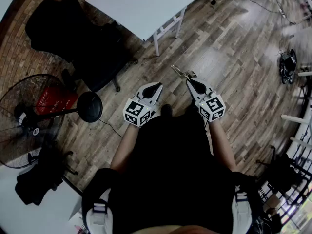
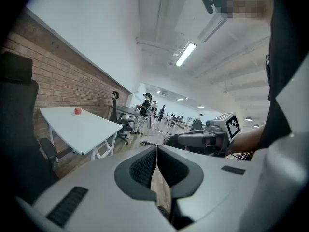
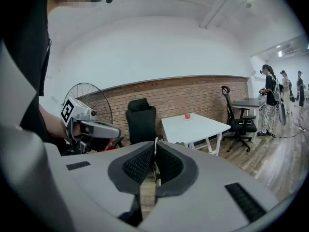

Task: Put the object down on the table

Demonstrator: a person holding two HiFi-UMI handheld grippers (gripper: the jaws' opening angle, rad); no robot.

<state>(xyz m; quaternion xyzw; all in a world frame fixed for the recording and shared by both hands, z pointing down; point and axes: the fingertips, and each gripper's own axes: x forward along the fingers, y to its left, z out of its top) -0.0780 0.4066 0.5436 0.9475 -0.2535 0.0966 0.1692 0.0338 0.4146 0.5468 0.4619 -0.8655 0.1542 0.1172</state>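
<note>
My right gripper [image 1: 189, 81] is shut on a thin metal object [image 1: 180, 72] that sticks out past its tips, held over the wooden floor. In the right gripper view a sliver of that object [image 3: 155, 151] shows between the closed jaws. My left gripper [image 1: 159, 85] hangs beside it at the same height, shut and with nothing in it. The white table [image 1: 141, 6] stands ahead, apart from both grippers. A small red thing [image 3: 187, 116] lies on the table's far part. What exactly the metal object is I cannot tell.
A black office chair [image 1: 78, 33] stands left of the table. A floor fan [image 1: 29, 116] with a round black base [image 1: 89, 107] is at the left. Cables and gear [image 1: 287, 62] lie on the floor at the right. People [image 3: 268, 95] stand far off.
</note>
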